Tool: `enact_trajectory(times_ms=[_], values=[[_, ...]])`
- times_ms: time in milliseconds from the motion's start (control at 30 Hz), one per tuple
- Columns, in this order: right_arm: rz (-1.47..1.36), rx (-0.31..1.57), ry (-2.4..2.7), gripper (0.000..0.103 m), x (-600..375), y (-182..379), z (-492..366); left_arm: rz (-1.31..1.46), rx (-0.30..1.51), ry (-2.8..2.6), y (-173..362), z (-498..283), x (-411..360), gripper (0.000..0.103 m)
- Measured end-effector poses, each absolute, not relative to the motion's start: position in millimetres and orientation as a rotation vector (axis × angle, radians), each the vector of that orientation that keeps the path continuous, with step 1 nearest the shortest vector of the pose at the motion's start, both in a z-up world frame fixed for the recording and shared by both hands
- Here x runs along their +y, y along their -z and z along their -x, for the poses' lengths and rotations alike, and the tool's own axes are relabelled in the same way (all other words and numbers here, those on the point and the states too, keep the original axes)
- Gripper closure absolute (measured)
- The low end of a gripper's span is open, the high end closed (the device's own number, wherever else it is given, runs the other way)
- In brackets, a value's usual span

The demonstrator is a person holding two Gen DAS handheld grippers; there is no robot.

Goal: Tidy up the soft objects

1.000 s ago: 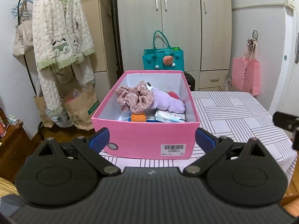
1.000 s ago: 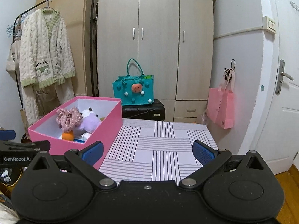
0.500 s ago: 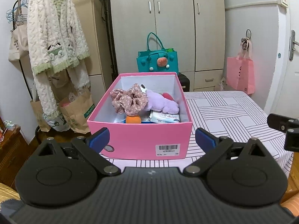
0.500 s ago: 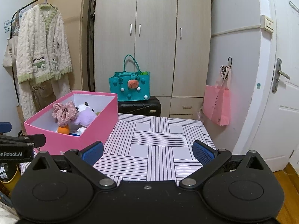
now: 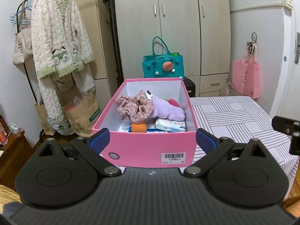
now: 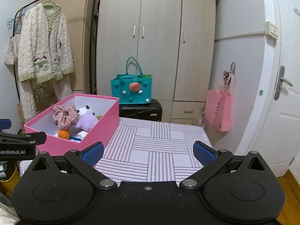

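A pink box [image 5: 146, 148] stands on the striped table [image 5: 234, 120]. It holds a floral scrunchie [image 5: 134, 107], a purple plush toy [image 5: 166, 108], an orange soft ball [image 5: 138, 127] and a tissue pack [image 5: 170, 125]. My left gripper [image 5: 151, 140] is open and empty, just in front of the box's near wall. In the right wrist view the box [image 6: 105, 129] is at the left, with the scrunchie [image 6: 64, 113], plush [image 6: 86, 120] and ball [image 6: 63, 133] inside. My right gripper [image 6: 148, 152] is open and empty above the table [image 6: 159, 146].
A teal bag [image 6: 131, 89] sits on a black suitcase [image 6: 140, 110] by the wardrobe [image 6: 155, 37]. A pink bag [image 6: 218, 110] hangs at the right near the door [image 6: 281, 93]. A fleece robe [image 5: 60, 46] hangs on a rack, paper bags [image 5: 80, 114] below it.
Both grippers have drawn back and risen a little, so the box and table look farther away. Both stay open and empty. Nothing in the box has moved.
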State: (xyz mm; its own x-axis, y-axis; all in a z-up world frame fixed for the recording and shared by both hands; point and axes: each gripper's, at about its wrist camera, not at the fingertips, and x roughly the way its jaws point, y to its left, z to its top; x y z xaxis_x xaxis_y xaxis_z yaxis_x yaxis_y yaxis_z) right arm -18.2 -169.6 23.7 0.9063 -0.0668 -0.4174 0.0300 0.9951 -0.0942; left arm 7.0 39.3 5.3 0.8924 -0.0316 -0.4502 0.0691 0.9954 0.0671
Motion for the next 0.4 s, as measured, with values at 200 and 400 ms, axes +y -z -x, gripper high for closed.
enact_trajectory(times_ms=[200, 400], values=[[0.059, 0.446, 0.059, 0.000, -174.7, -19.5, 16.6, -0.074, 0.470, 0.060, -4.6, -8.8, 38.0, 0.004], [0.044, 0.458, 0.077, 0.000, -181.5, -16.8, 14.9, -0.077, 0.468, 0.066, -5.7, -6.9, 35.0, 0.004]])
